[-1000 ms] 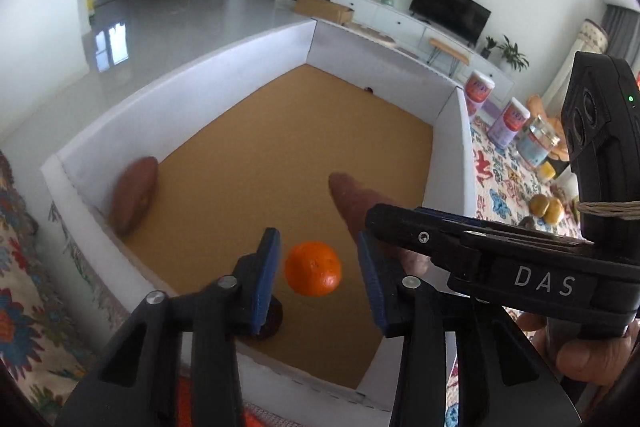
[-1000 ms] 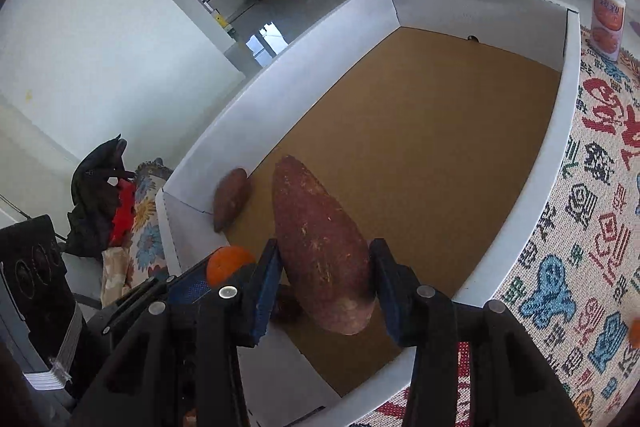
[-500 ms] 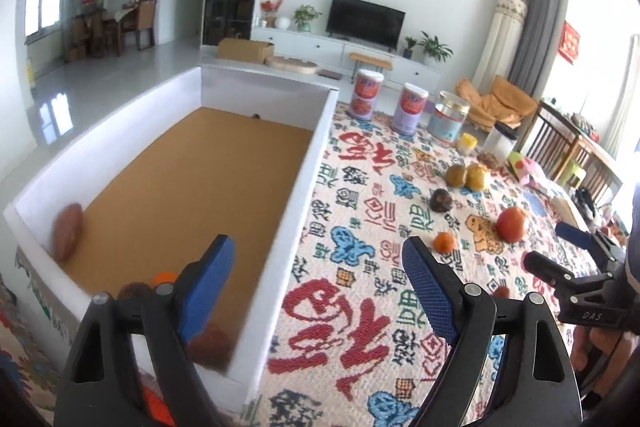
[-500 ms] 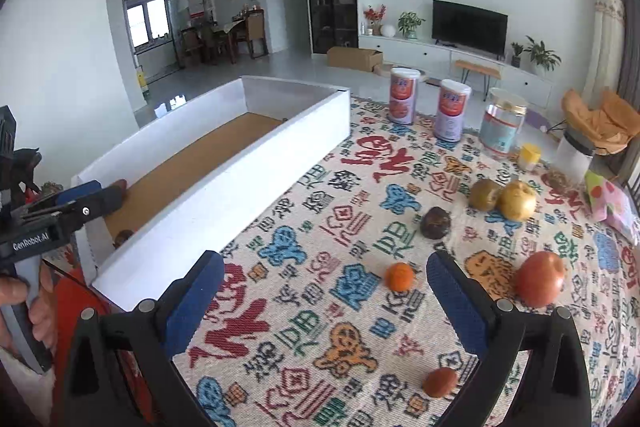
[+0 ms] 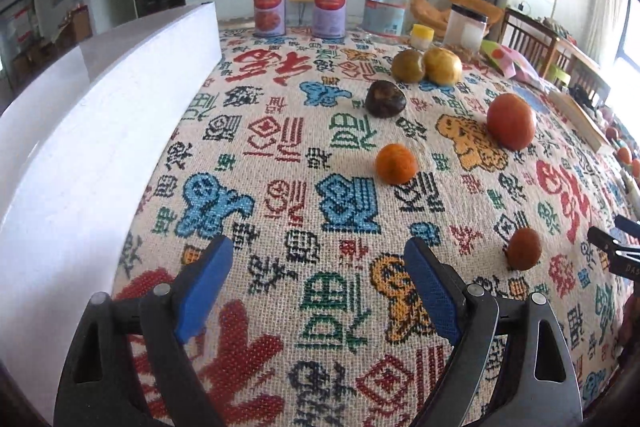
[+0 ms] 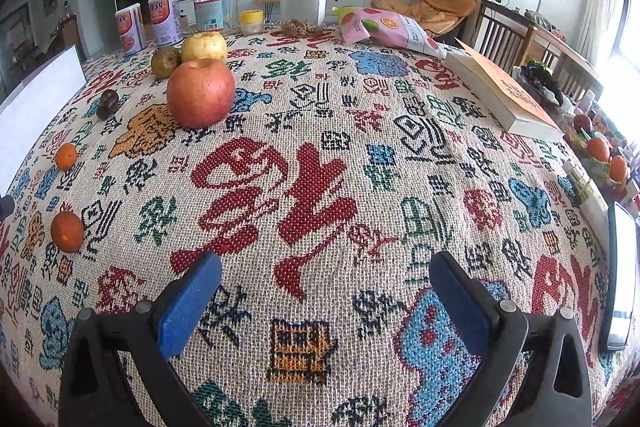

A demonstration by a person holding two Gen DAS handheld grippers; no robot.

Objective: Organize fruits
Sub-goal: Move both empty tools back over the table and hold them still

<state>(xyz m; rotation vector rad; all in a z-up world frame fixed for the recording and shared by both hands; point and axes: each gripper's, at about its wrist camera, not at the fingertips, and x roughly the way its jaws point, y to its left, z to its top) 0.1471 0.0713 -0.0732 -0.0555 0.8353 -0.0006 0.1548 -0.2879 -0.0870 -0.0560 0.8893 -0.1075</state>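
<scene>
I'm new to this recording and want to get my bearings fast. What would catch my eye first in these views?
The loud patterned tablecloth fills both views, with loose fruit scattered on it: a big red apple towards the far left in the right wrist view, and a small orange mid-table in the left wrist view. A tall white box wall runs along the left edge. The left gripper and right gripper hang open and empty above the cloth.
</scene>
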